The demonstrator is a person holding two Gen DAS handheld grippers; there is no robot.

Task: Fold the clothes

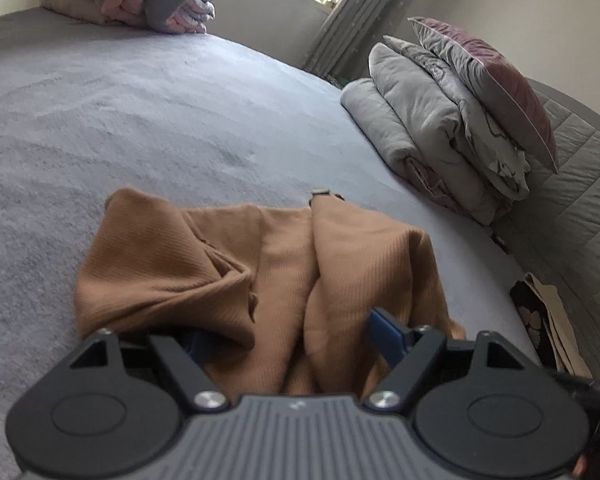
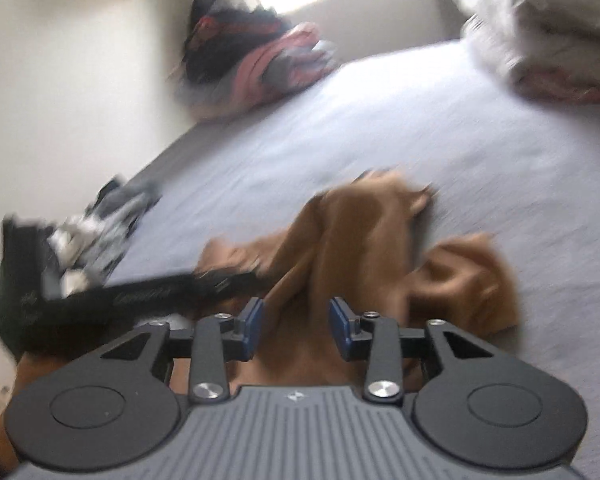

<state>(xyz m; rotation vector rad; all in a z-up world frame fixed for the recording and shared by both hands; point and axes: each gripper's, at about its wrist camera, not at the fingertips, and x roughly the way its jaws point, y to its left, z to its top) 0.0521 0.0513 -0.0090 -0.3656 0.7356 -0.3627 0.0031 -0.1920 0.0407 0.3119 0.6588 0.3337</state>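
Two tools over my rumpled tan garment on the bed: left tool wide, right tool half-open, nothing gripped; next, pinch an edge to fold

Each gripper, the left gripper and the right gripper, had a grey ribbed body at its near end with a small pale mark at the middle. Two black round housings flanked that body, each with a raised disc. Black link arms ran forward from silver screws. The fingers carried blue pads. A black strap bore pale lettering, too blurred to read.
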